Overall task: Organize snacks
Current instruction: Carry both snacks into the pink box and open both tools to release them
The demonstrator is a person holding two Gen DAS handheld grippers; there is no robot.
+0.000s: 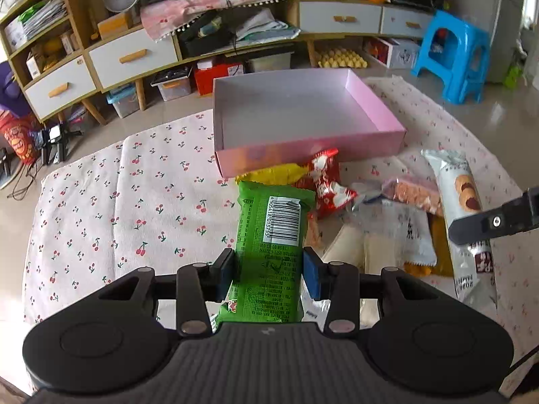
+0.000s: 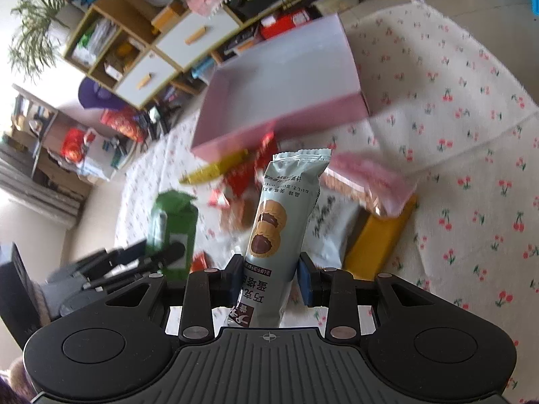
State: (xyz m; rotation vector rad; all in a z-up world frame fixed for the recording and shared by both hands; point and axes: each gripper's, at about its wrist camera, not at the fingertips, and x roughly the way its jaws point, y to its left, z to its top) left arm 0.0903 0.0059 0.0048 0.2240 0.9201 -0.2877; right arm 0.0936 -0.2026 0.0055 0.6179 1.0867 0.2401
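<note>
Before the pink box (image 1: 303,107), the left claw (image 1: 267,269) grips a green pack (image 1: 269,235); the right claw (image 2: 271,276) clamps a biscuit pack (image 2: 279,222).

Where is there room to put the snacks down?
The pink box is bare inside. The cherry cloth left of the green pack is free. It is crowded in front of the box, around the red pack and the cookie pack.

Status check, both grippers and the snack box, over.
Left gripper shut on green packet. Right gripper shut on cookie packet. Pink box open, nothing in it. Loose snack pile lies before the box.
</note>
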